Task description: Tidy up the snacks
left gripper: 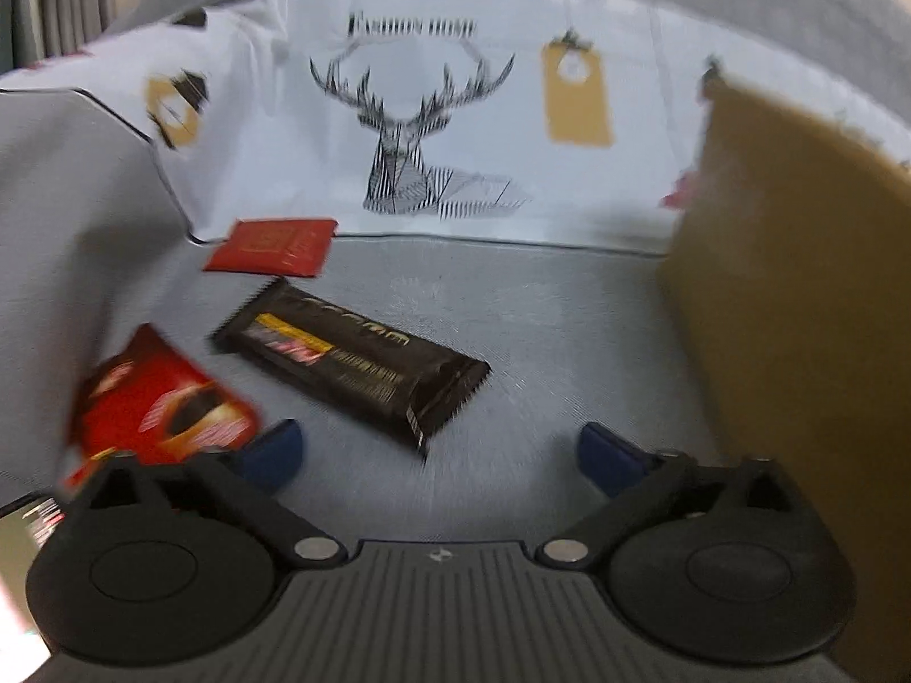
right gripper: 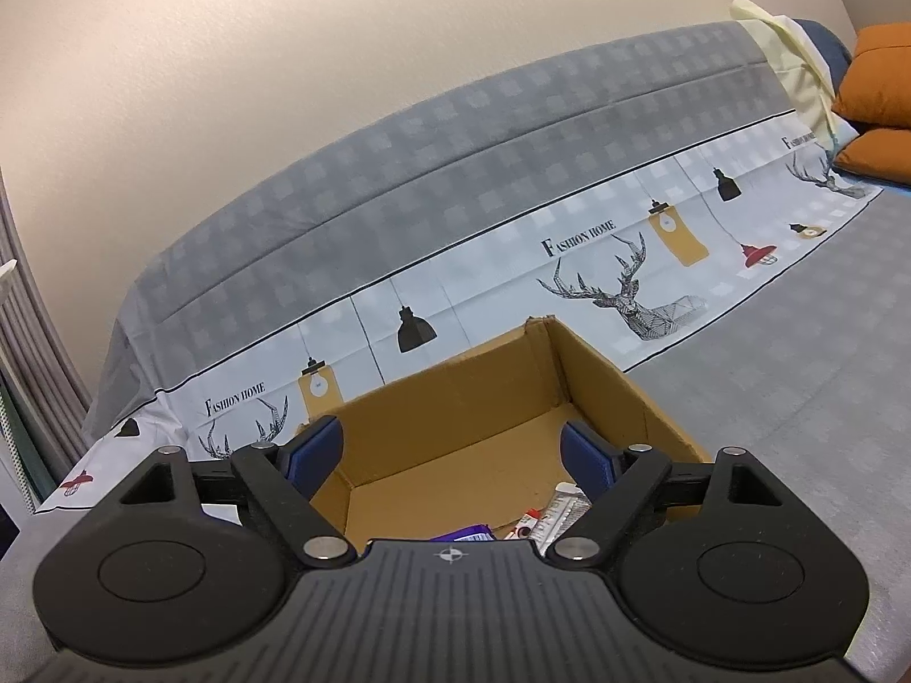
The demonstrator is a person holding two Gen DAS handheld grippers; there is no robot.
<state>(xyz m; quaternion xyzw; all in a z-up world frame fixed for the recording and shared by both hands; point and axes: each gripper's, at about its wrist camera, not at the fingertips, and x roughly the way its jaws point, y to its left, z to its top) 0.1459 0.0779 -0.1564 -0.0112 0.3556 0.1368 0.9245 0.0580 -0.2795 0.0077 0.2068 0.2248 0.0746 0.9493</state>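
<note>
Your left gripper (left gripper: 438, 455) stands wide, its blue pads (left gripper: 603, 455) well apart with nothing between them, over the grey bedspread (left gripper: 569, 330). Take the dark brown snack bar (left gripper: 353, 356) as your landmark: it lies flat on the spread just ahead of the gap between your fingers, set on a slant, a long wrapper with crimped saw-tooth ends, gold lettering along the top and a yellow and pink band on its face. Just beyond its far end a small flat red packet (left gripper: 273, 246) lies on the grey cloth at the edge of the white printed band. To the near left of the bar, a red packet with a dark round picture (left gripper: 159, 404) sits tilted and blurred, just beside your left-hand pad (left gripper: 273, 452); you cannot tell whether it touches it. To the right of the bar, well apart, the side of the cardboard box (left gripper: 797, 313) rises.

Your right gripper (right gripper: 450, 455) is also spread wide and holds nothing, hanging above the near edge of the same box (right gripper: 603, 364). Inside, on the box floor just under your fingers, you can see a purple wrapper (right gripper: 464, 535) and a silvery wrapper with red print (right gripper: 558, 512), both partly hidden by the gripper body. Behind the box, the white band shows deer and lamp drawings (right gripper: 632, 290).
</note>
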